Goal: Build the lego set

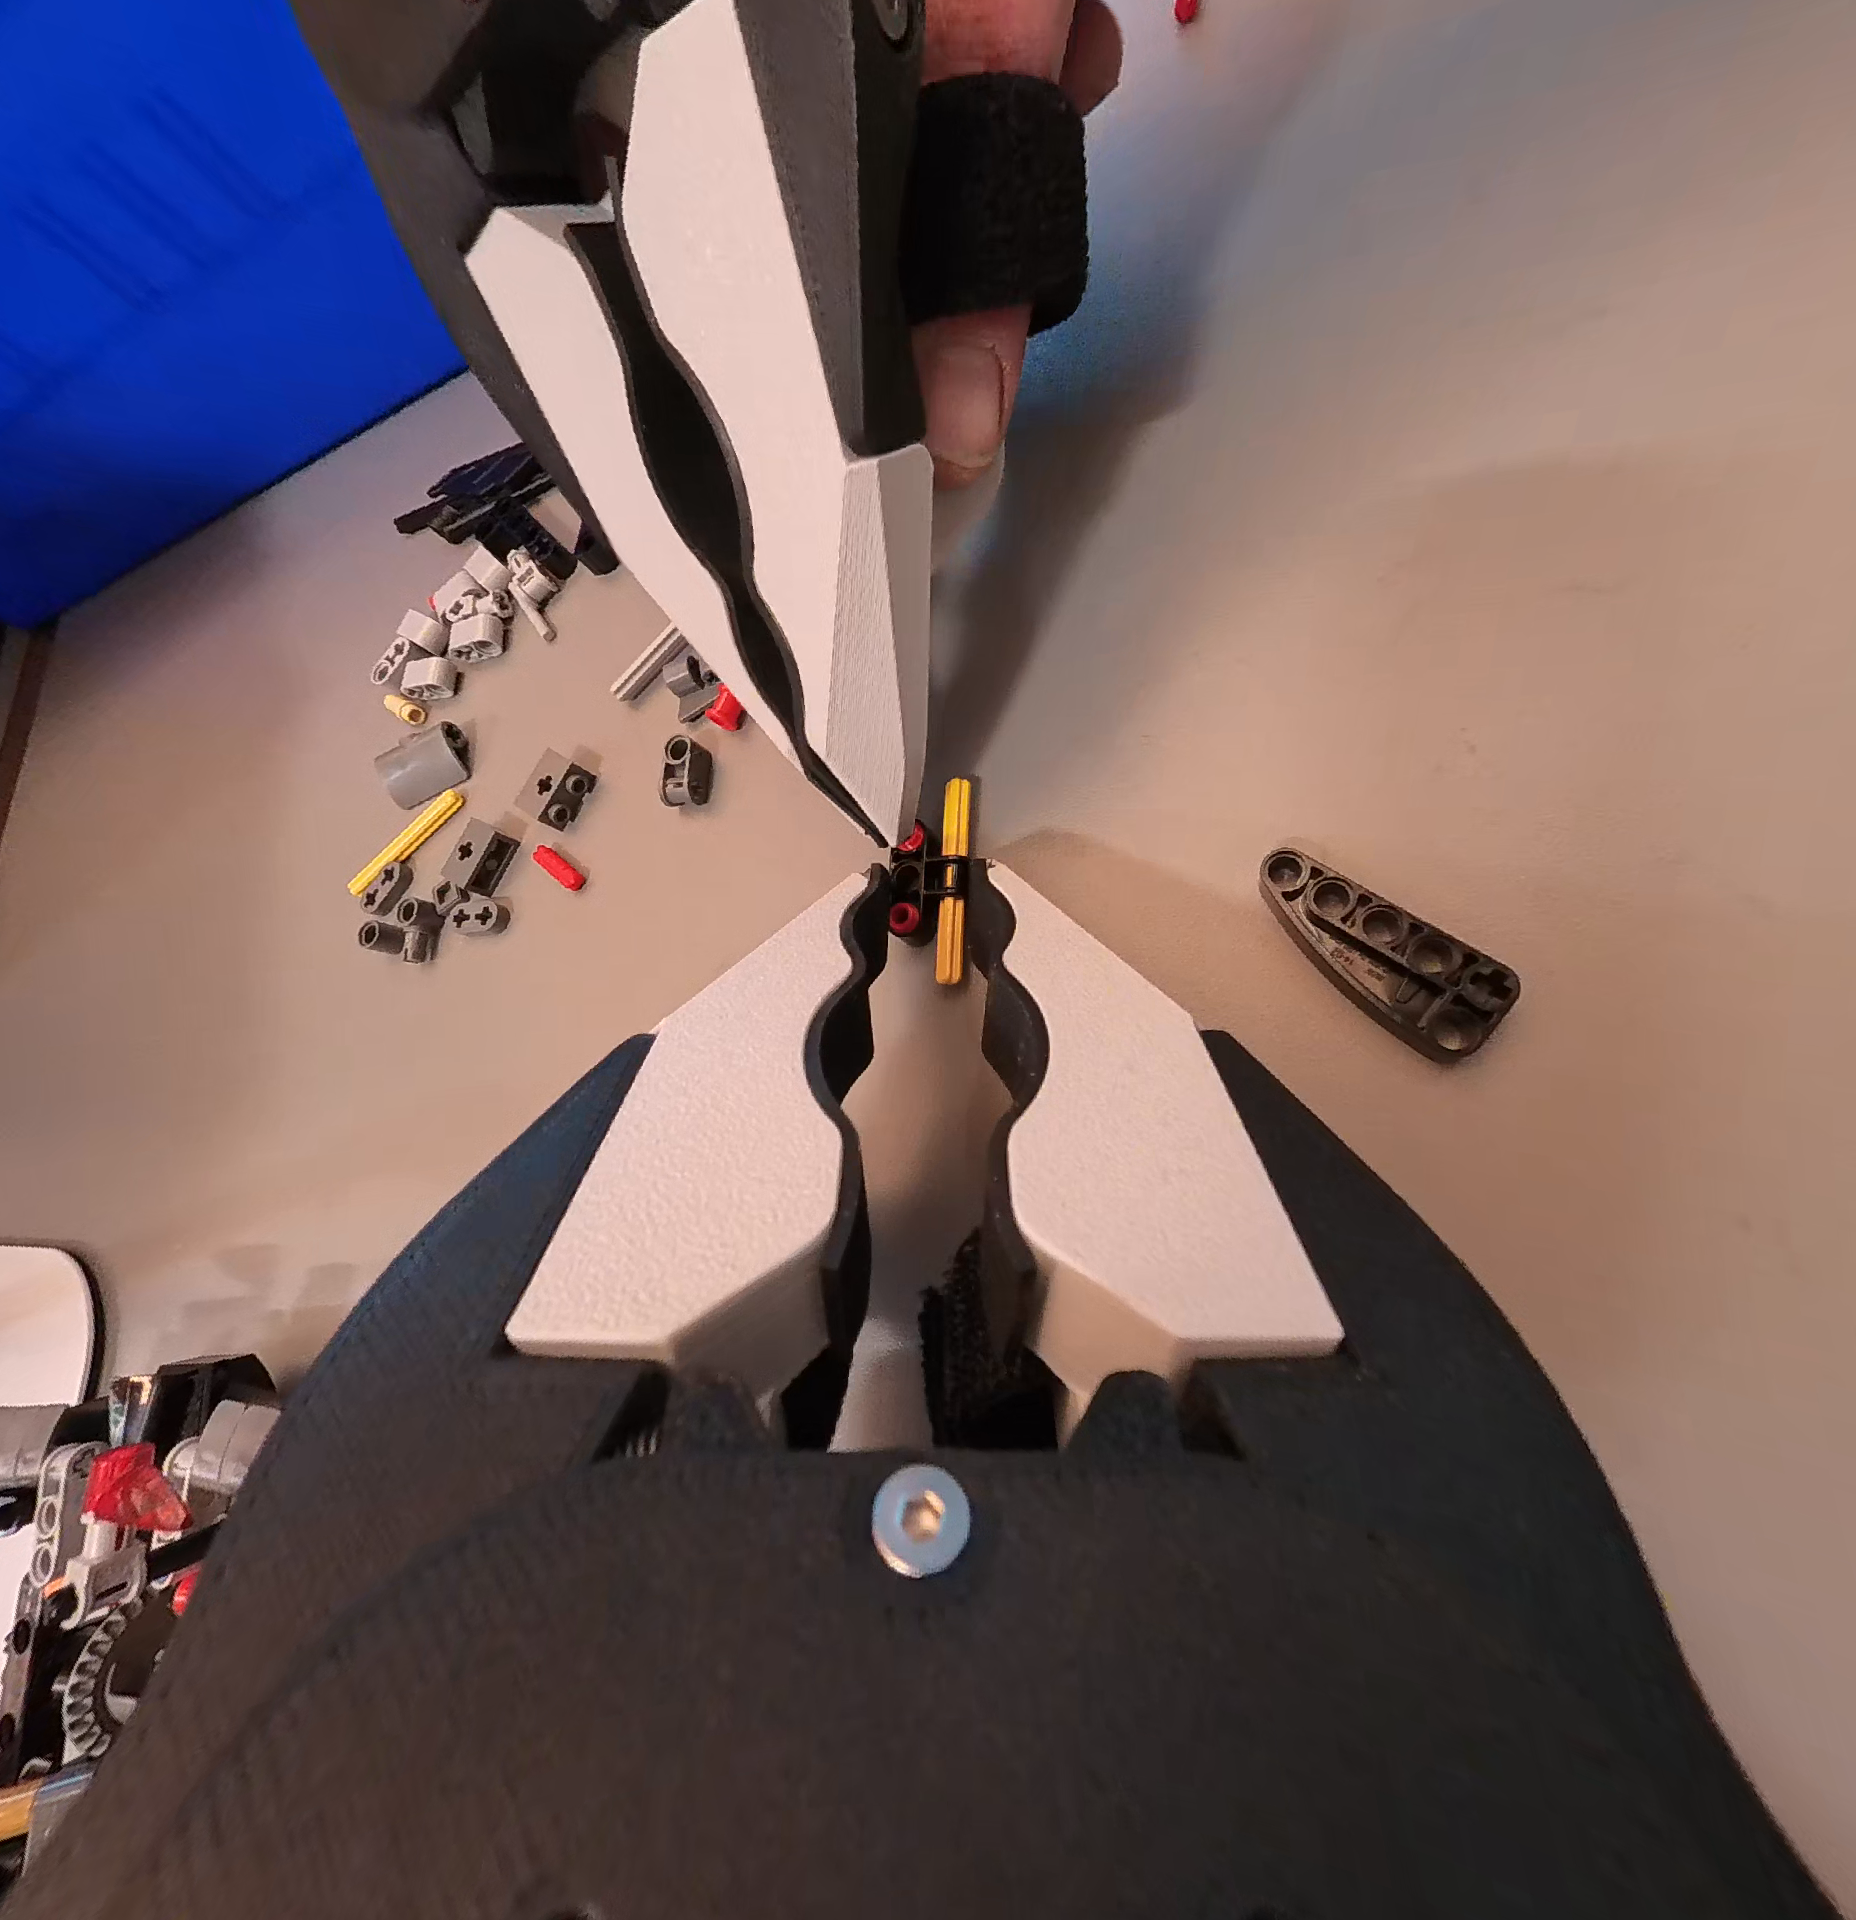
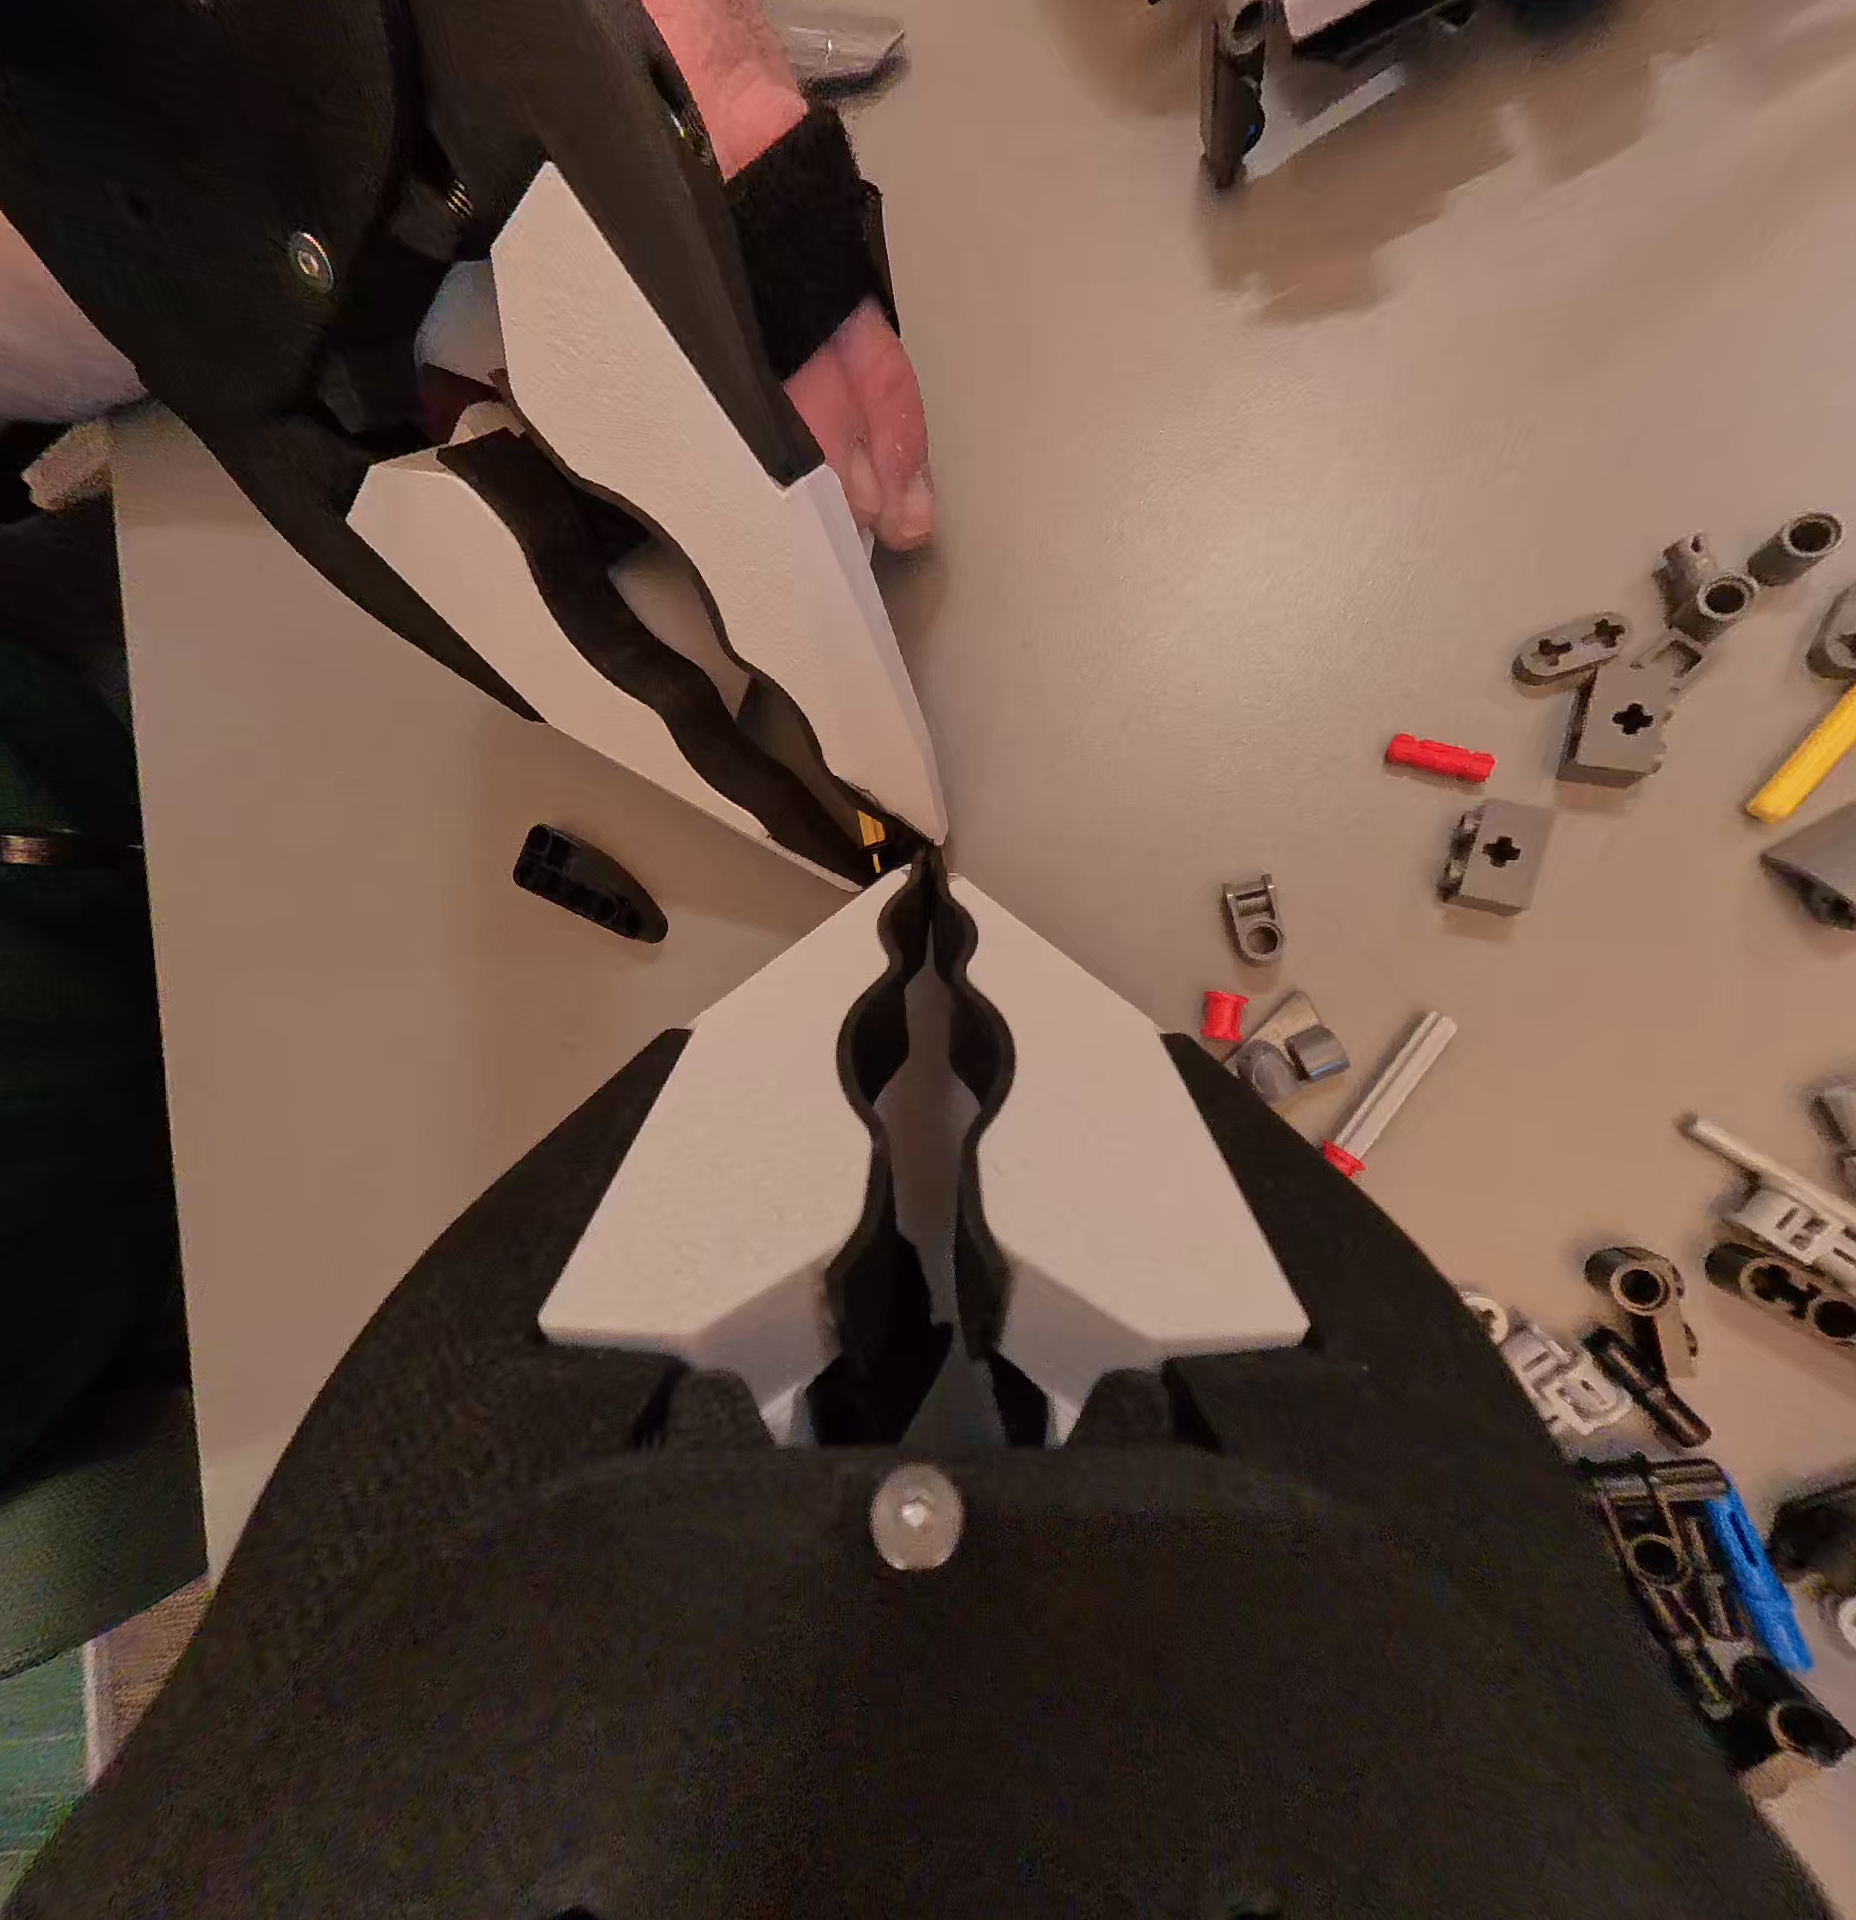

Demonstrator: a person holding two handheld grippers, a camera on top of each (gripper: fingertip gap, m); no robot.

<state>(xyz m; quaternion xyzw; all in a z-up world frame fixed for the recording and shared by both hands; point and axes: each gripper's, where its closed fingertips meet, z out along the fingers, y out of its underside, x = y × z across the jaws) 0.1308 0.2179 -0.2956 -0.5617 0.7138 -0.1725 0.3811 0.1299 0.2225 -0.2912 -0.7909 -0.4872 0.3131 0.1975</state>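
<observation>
**Two grippers meet over a small sub-assembly**

The left gripper (image 1: 929,894) clamps a small black plastic connector (image 1: 922,878) carrying a yellow cross-section axle (image 1: 951,881) and red pins (image 1: 906,914), held above the beige table (image 1: 1423,520). The right gripper (image 2: 930,868), fingers pressed together, tips against a red pin at the connector's far end; whether it grips anything cannot be told. The step appears to be seating that pin; next comes a firm, straight push. Loose grey parts (image 1: 456,644) lie well apart.
</observation>
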